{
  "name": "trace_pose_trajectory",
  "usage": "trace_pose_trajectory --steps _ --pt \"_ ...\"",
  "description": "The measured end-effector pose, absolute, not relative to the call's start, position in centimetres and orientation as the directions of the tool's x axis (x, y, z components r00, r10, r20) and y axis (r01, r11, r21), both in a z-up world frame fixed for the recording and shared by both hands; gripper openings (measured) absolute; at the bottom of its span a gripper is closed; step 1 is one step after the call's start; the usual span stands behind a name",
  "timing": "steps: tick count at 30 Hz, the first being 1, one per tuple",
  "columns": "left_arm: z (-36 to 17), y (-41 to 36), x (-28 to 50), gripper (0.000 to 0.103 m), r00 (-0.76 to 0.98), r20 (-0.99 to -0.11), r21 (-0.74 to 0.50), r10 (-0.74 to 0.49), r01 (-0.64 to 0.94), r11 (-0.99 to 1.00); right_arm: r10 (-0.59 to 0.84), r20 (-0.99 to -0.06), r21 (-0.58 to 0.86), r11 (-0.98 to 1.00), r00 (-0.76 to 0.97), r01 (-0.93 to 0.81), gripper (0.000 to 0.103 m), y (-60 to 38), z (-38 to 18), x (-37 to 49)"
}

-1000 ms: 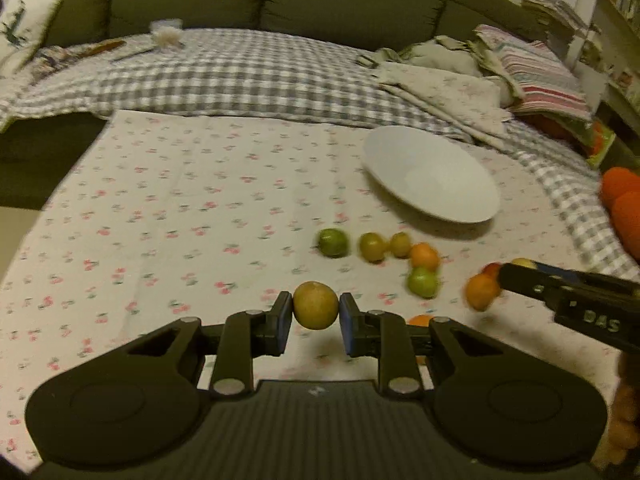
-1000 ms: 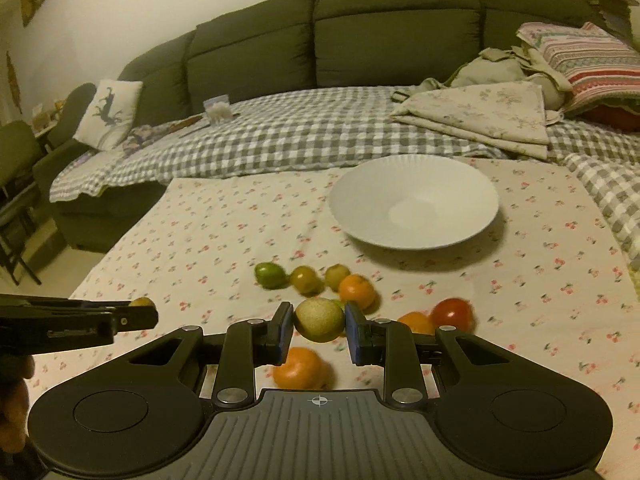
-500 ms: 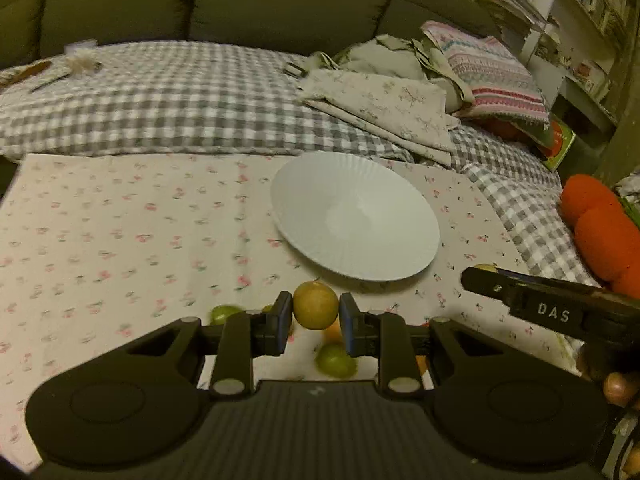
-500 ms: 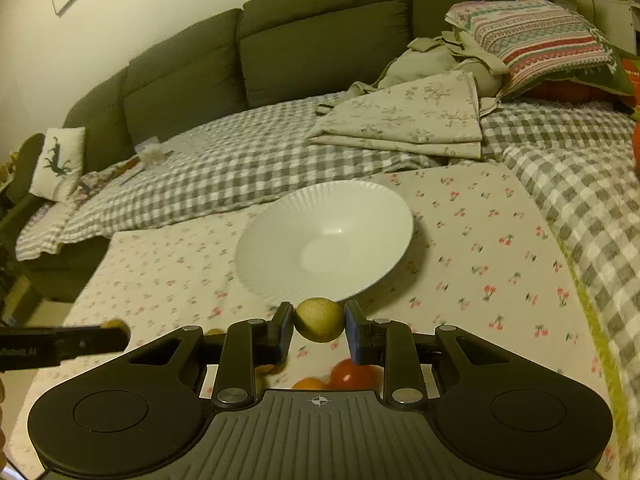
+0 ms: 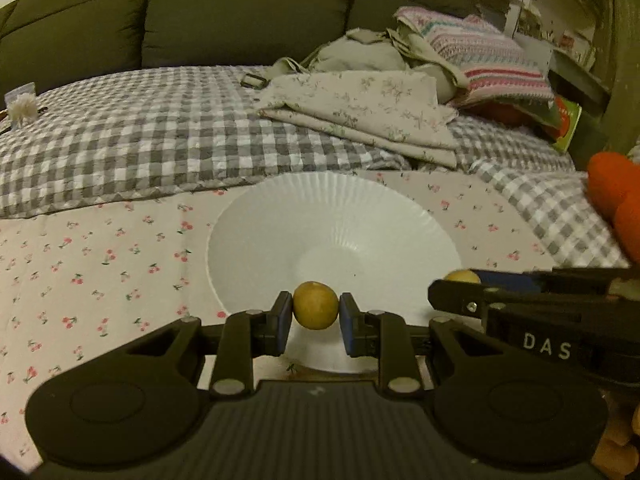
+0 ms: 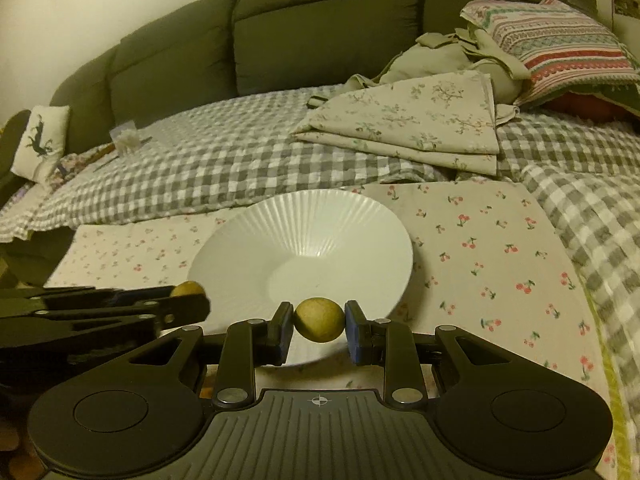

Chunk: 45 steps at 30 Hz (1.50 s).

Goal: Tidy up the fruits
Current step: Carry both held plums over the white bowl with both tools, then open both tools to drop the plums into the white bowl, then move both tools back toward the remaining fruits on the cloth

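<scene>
- Cherry-print cloth covers the near part of a bed or sofa seat, with a grey checked blanket behind it and dark green sofa cushions at twelve o'clock.
- Left tool, low in the centre of the left wrist view, is clenched on a small round yellowish fruit, held between its two blue pads.
- That fruit hangs over the near rim of a white ribbed bowl, which sits on the cherry-print cloth just beyond the tool at twelve o'clock.
- Right tool, low in the centre of the right wrist view, is clenched on a second yellow-green fruit, also over the near edge of the same bowl.
- From the left wrist view, the right tool enters at three o'clock as a dark bar marked "DAS", its fruit peeking above the tip beside the bowl's right rim.
- From the right wrist view, the left tool enters at nine o'clock, its fruit showing at the tip by the bowl's left rim.
- Folded floral cloth lies on the checked blanket at one o'clock, with a striped pillow behind it at two o'clock.
- Small white cushion with a dark figure leans at ten o'clock in the right wrist view.
- Orange rounded shapes sit at the three o'clock edge of the left wrist view; what they are is unclear.
</scene>
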<state>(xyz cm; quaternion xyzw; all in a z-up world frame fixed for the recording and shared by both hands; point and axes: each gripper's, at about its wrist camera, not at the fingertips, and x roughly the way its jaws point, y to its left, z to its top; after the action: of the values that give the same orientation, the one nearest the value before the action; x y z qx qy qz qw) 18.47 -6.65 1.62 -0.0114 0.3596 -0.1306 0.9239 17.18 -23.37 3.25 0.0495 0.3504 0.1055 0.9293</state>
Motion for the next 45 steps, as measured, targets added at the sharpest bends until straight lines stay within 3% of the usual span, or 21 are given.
trace_pose_trajectory --steps 14,17,20,24,34,45 --pt "-0.6 -7.2 19.9 0.024 0.719 -0.666 -0.032 -0.2 0.24 0.97 0.222 -0.664 0.145 0.975 0.714 -0.169 0.027 -22.8 0.7 19.6" --pt "-0.4 -7.2 19.9 0.031 0.719 -0.666 -0.029 -0.2 0.243 0.97 0.213 -0.666 0.136 0.977 0.715 -0.164 0.03 -22.7 0.6 19.6" --pt "-0.2 -7.0 19.7 0.04 0.721 -0.662 -0.034 -0.204 0.243 0.969 0.213 -0.659 0.148 0.977 0.722 -0.153 0.042 -23.0 0.9 19.4" --pt "0.2 -6.9 19.4 0.052 0.722 -0.662 -0.039 -0.203 0.237 0.971 0.208 -0.648 0.16 0.978 0.733 -0.136 0.048 -23.6 1.6 19.0" --pt "2.1 -6.0 17.1 0.074 0.741 -0.649 -0.027 -0.17 0.201 0.979 0.202 -0.603 0.186 0.976 0.772 -0.11 0.084 -24.7 3.9 16.4" --pt "4.5 -4.8 12.5 0.084 0.739 -0.658 -0.043 -0.142 0.151 0.988 0.264 -0.571 0.299 0.949 0.777 -0.102 0.092 -25.3 6.5 13.1"
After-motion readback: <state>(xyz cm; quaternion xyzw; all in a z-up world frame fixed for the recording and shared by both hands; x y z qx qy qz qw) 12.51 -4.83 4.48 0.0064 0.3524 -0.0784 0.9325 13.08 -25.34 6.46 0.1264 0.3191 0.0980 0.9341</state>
